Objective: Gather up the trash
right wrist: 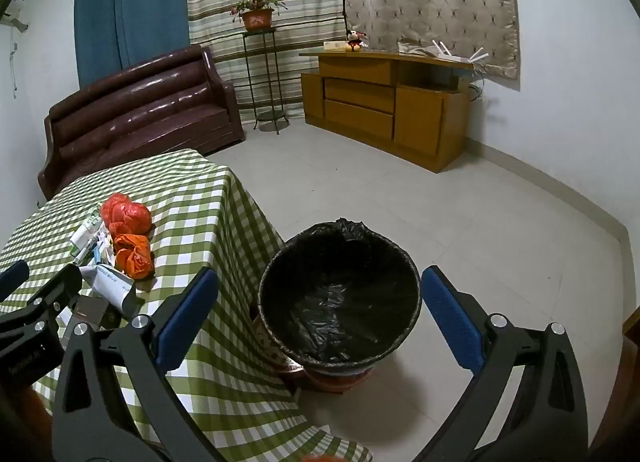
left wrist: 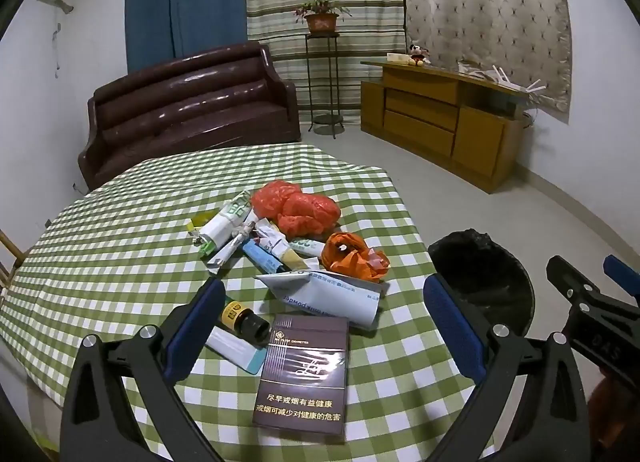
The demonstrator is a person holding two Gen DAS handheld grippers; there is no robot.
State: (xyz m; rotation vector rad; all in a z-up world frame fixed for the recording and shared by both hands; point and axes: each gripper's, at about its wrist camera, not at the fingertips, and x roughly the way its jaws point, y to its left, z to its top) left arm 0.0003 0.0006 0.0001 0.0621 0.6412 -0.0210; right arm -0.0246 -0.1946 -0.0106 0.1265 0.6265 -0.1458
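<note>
A pile of trash lies on the green checked table [left wrist: 100, 230]: a dark cigarette pack [left wrist: 302, 372], a small brown bottle [left wrist: 246, 320], a white milk powder packet [left wrist: 332, 290], red plastic bags [left wrist: 300, 208], an orange bag [left wrist: 352, 256] and several tubes and wrappers [left wrist: 232, 230]. My left gripper [left wrist: 324, 314] is open above the cigarette pack, holding nothing. My right gripper [right wrist: 320, 306] is open and empty above the bin [right wrist: 340, 294], which has a black liner and stands on the floor beside the table. The bin also shows in the left wrist view [left wrist: 492, 282].
A brown leather sofa [left wrist: 188, 102] stands behind the table. A wooden cabinet [right wrist: 384, 102] is against the far wall, with a plant stand [right wrist: 260, 74] beside it. Tiled floor [right wrist: 480, 222] lies around the bin. The right gripper's body shows at the right in the left wrist view [left wrist: 592, 322].
</note>
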